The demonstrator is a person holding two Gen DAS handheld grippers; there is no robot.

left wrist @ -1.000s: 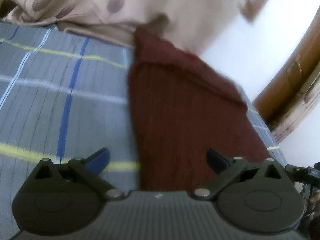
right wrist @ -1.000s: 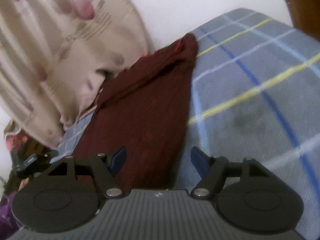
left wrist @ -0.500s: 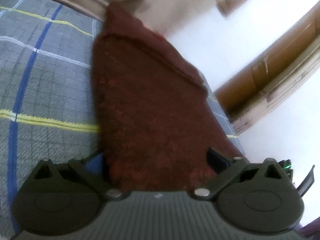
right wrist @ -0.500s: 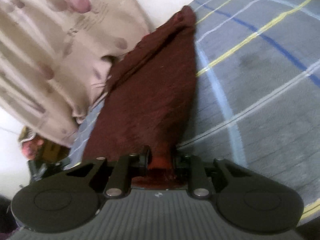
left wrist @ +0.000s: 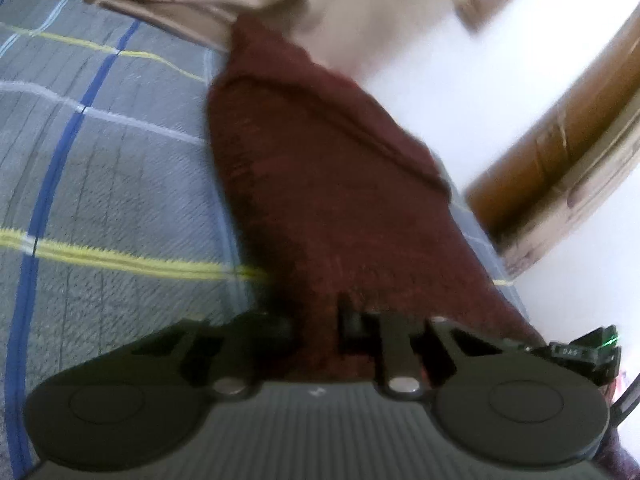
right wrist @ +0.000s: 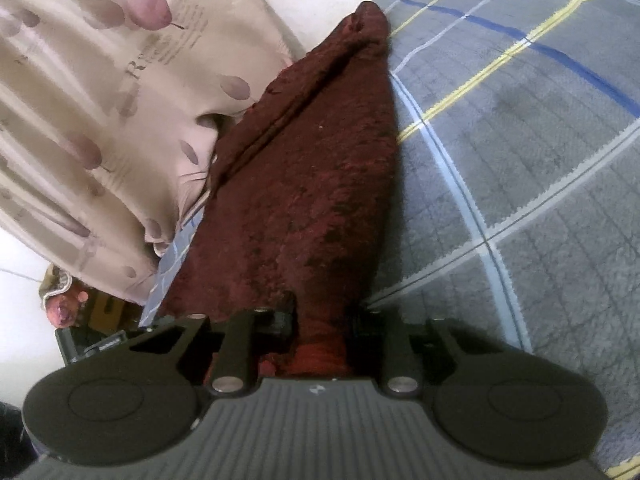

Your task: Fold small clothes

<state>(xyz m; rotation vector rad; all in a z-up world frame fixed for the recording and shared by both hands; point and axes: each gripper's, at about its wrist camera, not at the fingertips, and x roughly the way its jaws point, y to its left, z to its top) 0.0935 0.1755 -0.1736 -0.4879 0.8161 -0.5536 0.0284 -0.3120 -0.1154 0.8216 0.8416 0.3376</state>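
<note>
1. Dark red knitted garment (left wrist: pixel 320 184) lay flat on a bed (left wrist: pixel 100 168) covered with a grey plaid blanket with blue, yellow and white stripes.
2. Garment ran along one side edge of the bed, its far end reaching toward a beige leaf-print cloth (right wrist: pixel 100 100) bunched at the far end of the bed.
3. Raised fold or seam ridge ran lengthwise along the garment's bed-edge side, clear in right wrist view.
4. Left hand-held gripper (left wrist: pixel 316 324) was at the near end of the garment, jaws closing, with red fabric bunched between them; pads appeared to press the cloth, though the view was blurred.
5. Right hand-held gripper (right wrist: pixel 320 320) was also at the near end of the garment (right wrist: pixel 312 184), jaws closing, pinching a gathered wad of red fabric between the fingers.
6. Both grippers angled downward toward the bed (right wrist: pixel 520 160).
7. Wooden door frame (left wrist: pixel 560 152) and white wall showed beyond the bed edge in left wrist view.
8. Some clutter near the floor beside the bed in right wrist view, too small to identify.
</note>
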